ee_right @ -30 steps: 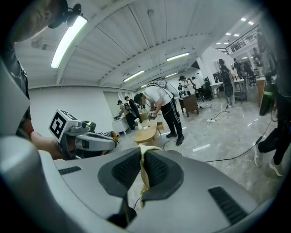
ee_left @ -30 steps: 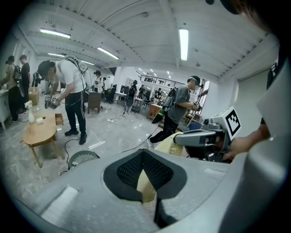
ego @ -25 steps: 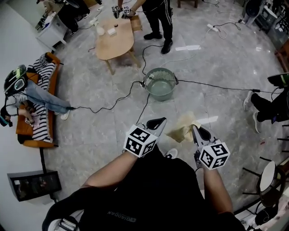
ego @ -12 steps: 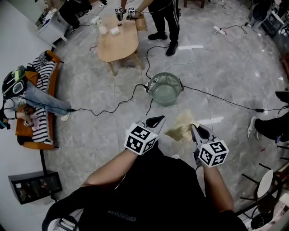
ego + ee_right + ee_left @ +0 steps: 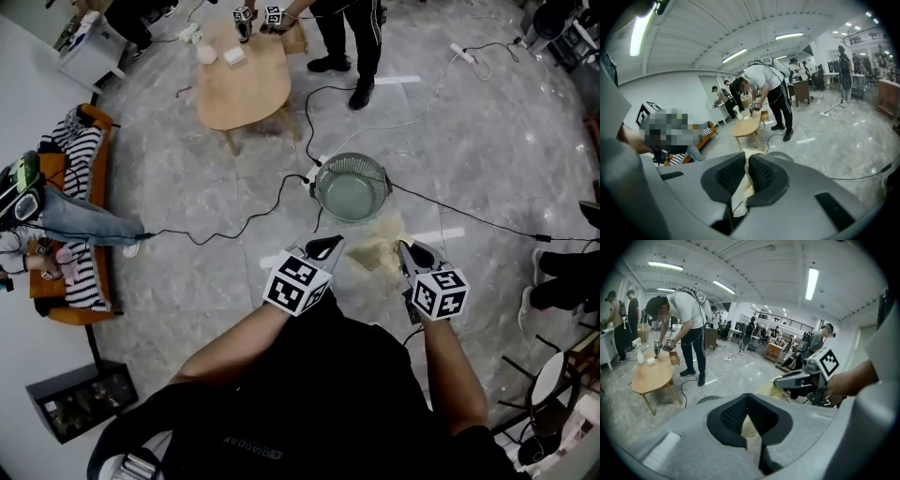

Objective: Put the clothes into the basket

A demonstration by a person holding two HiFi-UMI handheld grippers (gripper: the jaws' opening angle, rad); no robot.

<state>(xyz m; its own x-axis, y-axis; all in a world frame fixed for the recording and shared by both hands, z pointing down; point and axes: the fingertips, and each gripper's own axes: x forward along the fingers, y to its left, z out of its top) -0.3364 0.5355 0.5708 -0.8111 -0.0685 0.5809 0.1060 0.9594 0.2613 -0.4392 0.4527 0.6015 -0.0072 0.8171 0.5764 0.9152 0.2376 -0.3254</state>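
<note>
Holding cream cloth [image 5: 375,253] just beside green basket [image 5: 382,178], left gripper [image 5: 328,246] and right gripper [image 5: 405,248] both clamped on it

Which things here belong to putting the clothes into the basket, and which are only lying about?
For the job:
- cream cloth, held by the left gripper and the right gripper
- round basket on the floor, just beyond the cloth

Just lying about:
- wooden table
- orange sofa
- black cables across the floor
</note>
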